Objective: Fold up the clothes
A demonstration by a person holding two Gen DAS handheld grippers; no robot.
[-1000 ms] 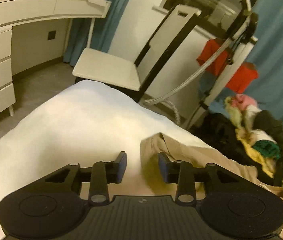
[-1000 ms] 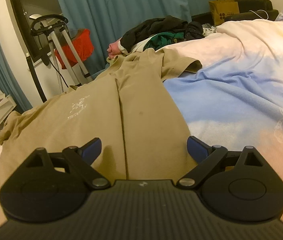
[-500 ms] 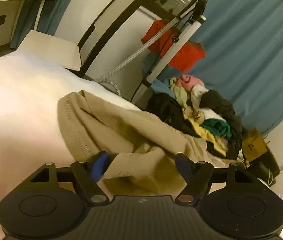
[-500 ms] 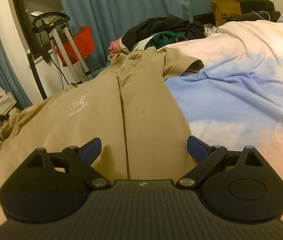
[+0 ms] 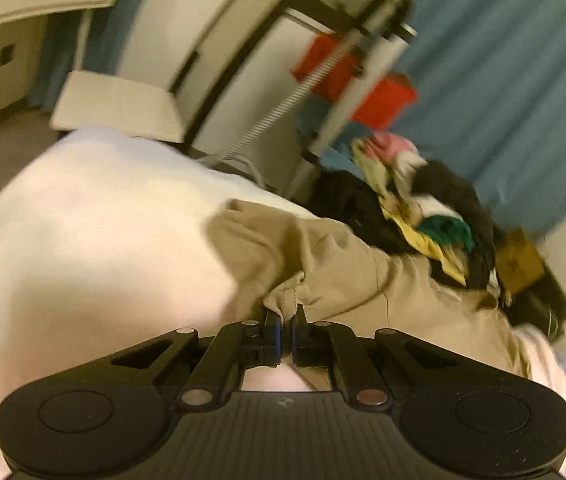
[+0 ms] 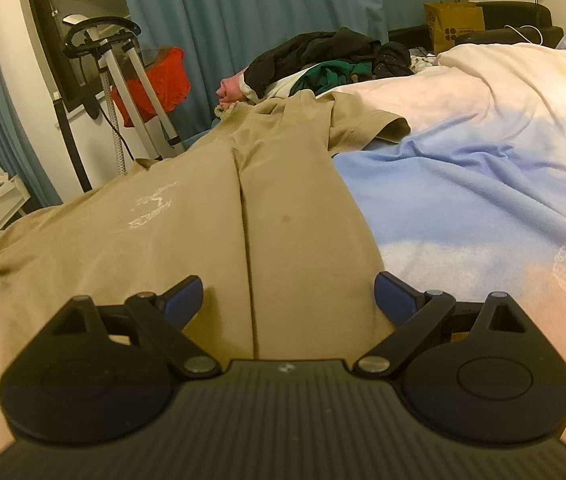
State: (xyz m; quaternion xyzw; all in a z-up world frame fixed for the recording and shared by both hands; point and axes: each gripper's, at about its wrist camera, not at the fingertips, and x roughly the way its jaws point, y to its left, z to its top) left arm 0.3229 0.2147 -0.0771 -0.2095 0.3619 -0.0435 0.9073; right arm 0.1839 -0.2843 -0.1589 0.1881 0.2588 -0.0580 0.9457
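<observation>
Shirt (image 6: 243, 216) on bed (image 6: 463, 184), pile (image 6: 323, 56) behind

Open room lies to the left of the tan short-sleeved shirt (image 6: 291, 216), where the pale pink-and-blue blanket on the bed (image 5: 83, 240) runs bare out to the bed's edge, and to the right, where the same blanket (image 6: 483, 184) stretches wide with only soft wrinkles. Past the shirt's far end a heap of dark, green and yellow clothes (image 5: 423, 212) blocks the way forward (it touches the shirt's collar end). Behind that heap, off the bed, stands a white-and-black upright garment steamer stand (image 6: 123, 80) with a red cloth (image 6: 159, 80) hung on it. A white chair (image 5: 123, 104) sits just beyond the bed's corner.
</observation>
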